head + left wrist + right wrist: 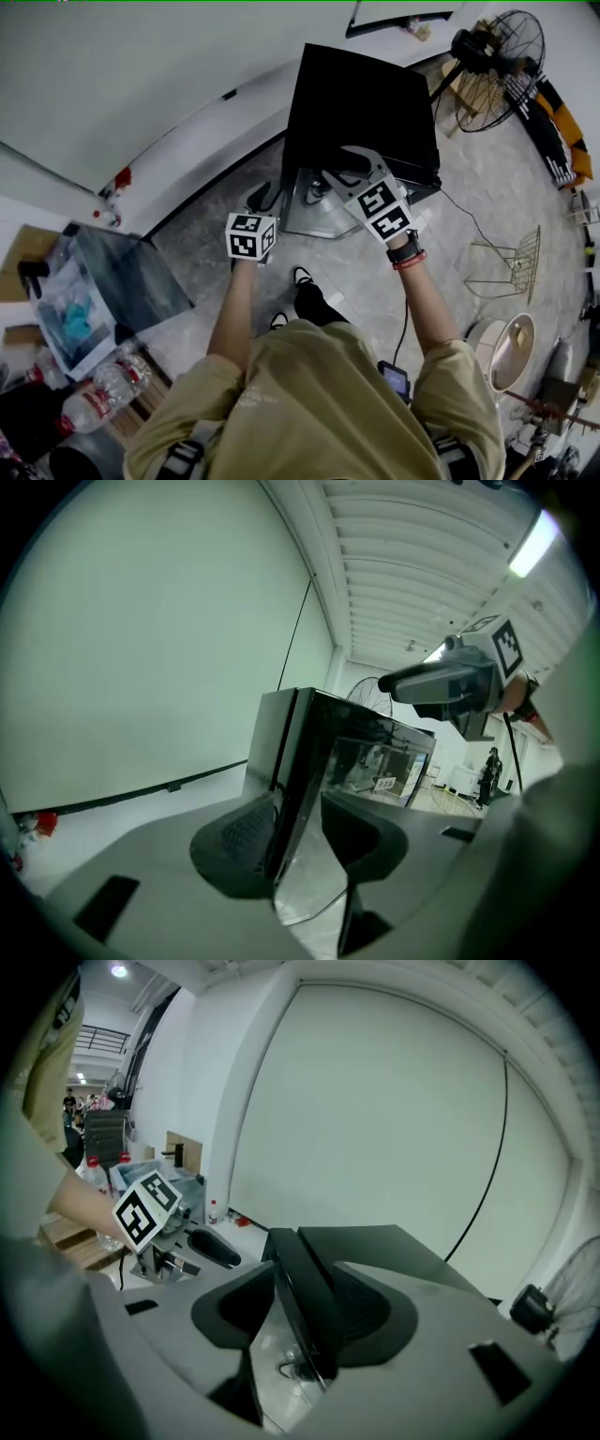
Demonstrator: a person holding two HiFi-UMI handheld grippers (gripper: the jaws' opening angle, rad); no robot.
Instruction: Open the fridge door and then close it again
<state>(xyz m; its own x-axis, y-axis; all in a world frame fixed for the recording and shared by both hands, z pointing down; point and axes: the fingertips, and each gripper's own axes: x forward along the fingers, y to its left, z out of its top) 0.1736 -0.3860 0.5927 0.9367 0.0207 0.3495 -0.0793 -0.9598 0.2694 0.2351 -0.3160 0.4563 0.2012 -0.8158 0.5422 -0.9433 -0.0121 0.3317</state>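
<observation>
A small black fridge (361, 103) stands on the floor against the white wall, its glossy door (314, 202) facing me. In the right gripper view a thin dark line parts the door (295, 1279) from the body; how far ajar it is I cannot tell. My right gripper (337, 169) is open at the door's upper edge, and that edge runs between its fingers (305, 1312). My left gripper (267, 199) hangs open just left of the door's front. Its camera sees the fridge (309, 752) beyond its parted jaws (300, 817), with nothing held.
A standing fan (497, 66) is behind the fridge at the right, and a cable trails over the floor beside it. A low table (122, 281) and plastic bottles (103, 384) are at my left. A wire stand (516, 262) and a round stool (511, 347) are at my right.
</observation>
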